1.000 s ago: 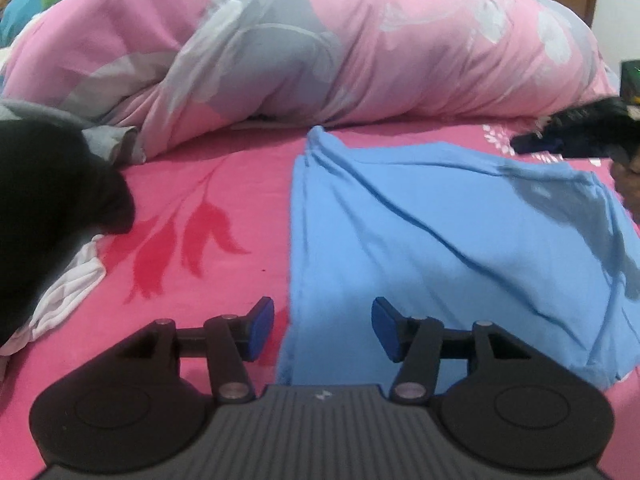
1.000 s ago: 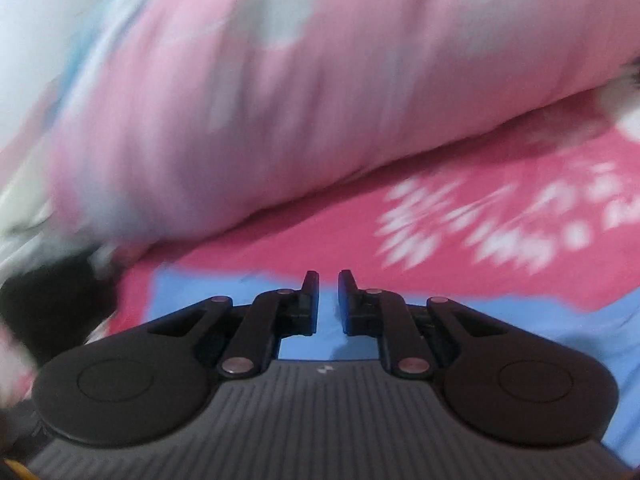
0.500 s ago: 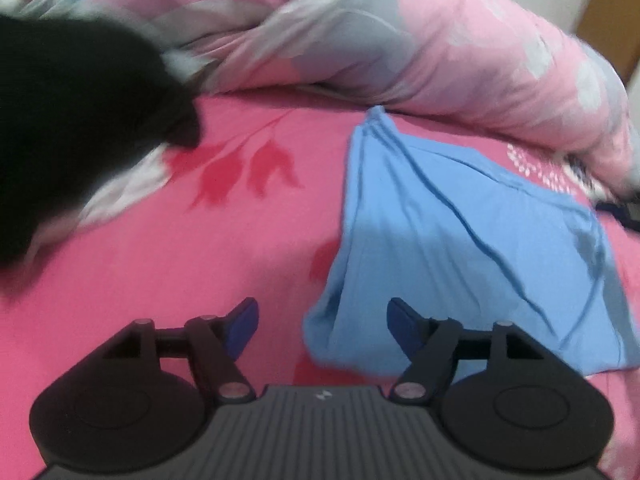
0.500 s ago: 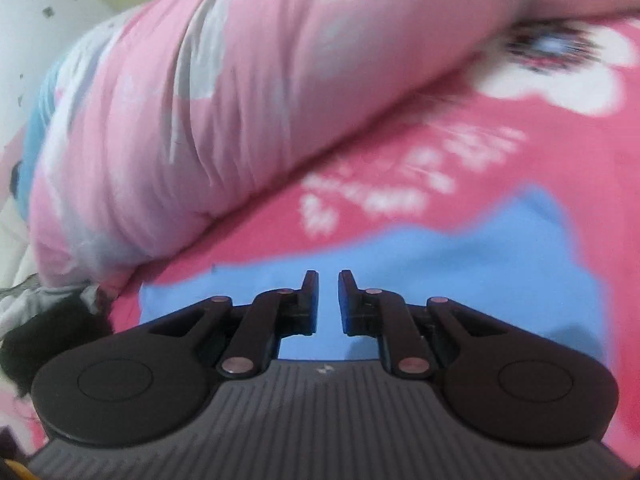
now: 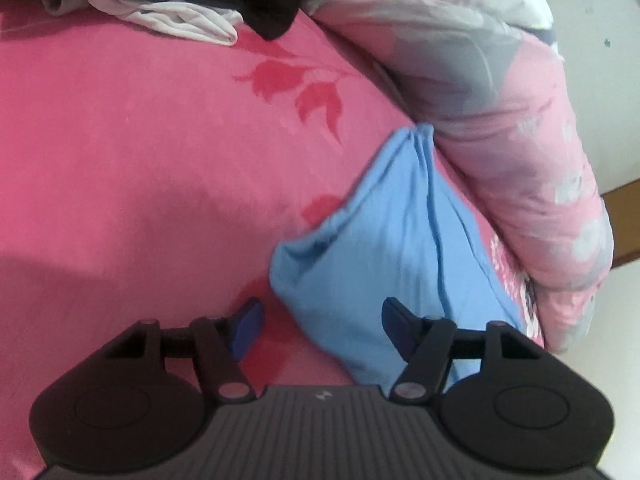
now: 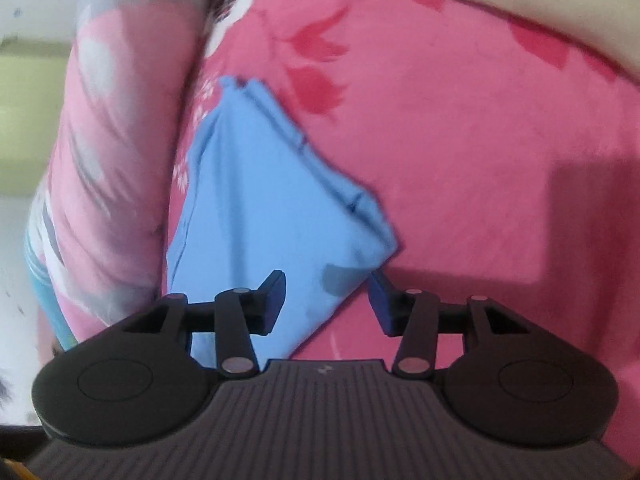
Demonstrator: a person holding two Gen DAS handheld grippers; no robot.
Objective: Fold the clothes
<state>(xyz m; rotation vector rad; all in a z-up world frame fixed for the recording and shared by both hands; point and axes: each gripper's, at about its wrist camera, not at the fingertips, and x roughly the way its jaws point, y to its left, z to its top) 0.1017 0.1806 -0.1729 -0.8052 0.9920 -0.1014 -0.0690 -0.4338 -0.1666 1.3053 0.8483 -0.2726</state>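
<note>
The bed (image 5: 120,160), spread with a bright pink sheet printed with darker red leaf sprays, carries everything here. Along its far side lies a rolled quilt (image 5: 500,120), pink with grey and white flowers, puffy and creased. A heap of black and white clothes (image 5: 180,4) sits at the top of the left wrist view, well apart from the work.

The blue garment (image 5: 380,260) lies flat on the sheet just beside the quilt, its long axis running along the roll and away from both cameras, tapering to a bunched, pleated far end. It looks like thin, soft knit cotton (limp, and likely to sag when lifted), with stitched seams along one edge in the right wrist view.

The left gripper (image 5: 320,326) has its blue-padded fingers wide apart over the near end of the garment, one finger over the bare sheet and the other over the cloth, pressing on nothing. The right gripper (image 6: 326,300) has just been opening; its fingers stand apart astride a near corner of the cloth (image 6: 360,256), not yet pinching it. Both hover close over that end, the right seemingly the better lined up on a corner, so the coming pinch is probably a short reach downward.
</note>
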